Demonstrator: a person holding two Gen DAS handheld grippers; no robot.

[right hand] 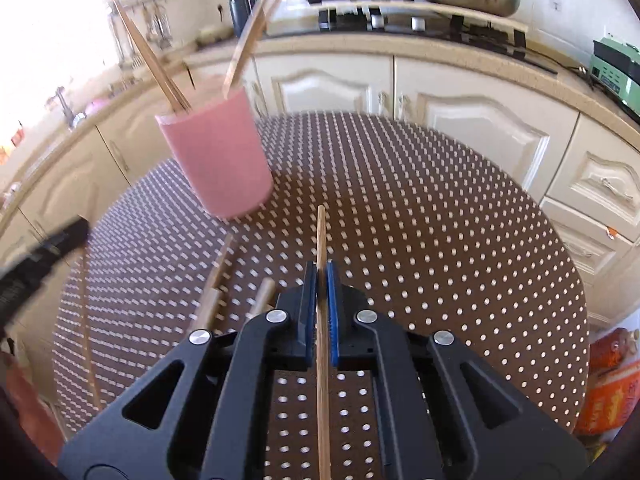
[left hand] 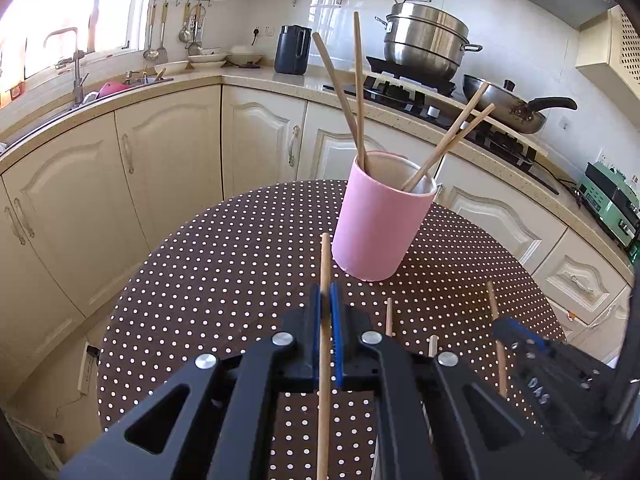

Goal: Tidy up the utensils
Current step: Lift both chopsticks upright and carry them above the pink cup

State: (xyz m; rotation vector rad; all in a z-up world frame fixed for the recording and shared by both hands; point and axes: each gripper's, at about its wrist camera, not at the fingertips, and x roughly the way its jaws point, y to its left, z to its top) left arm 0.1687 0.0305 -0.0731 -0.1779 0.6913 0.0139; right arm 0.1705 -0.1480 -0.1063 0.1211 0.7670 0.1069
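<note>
The chopsticks (left hand: 357, 92) in the cup look like light wood, matt and smooth. The cup (left hand: 376, 224) is pink outside with a soft matt finish and paler inside; whether it is ceramic or plastic I cannot tell. The table cover (left hand: 224, 272) is brown with white dots and shines a little, like oilcloth. The left gripper (left hand: 330, 300) and the right gripper (right hand: 321, 276) are of matt black plastic, with blue ribbed pads (left hand: 337, 320) and bright metal pins (left hand: 283, 337). The steamer pot (left hand: 424, 40) is polished steel and very glossy. The cabinet doors (left hand: 168, 168) have a cream, slightly glossy paint. The wall tiles (left hand: 320, 4) are white and shiny.
</note>
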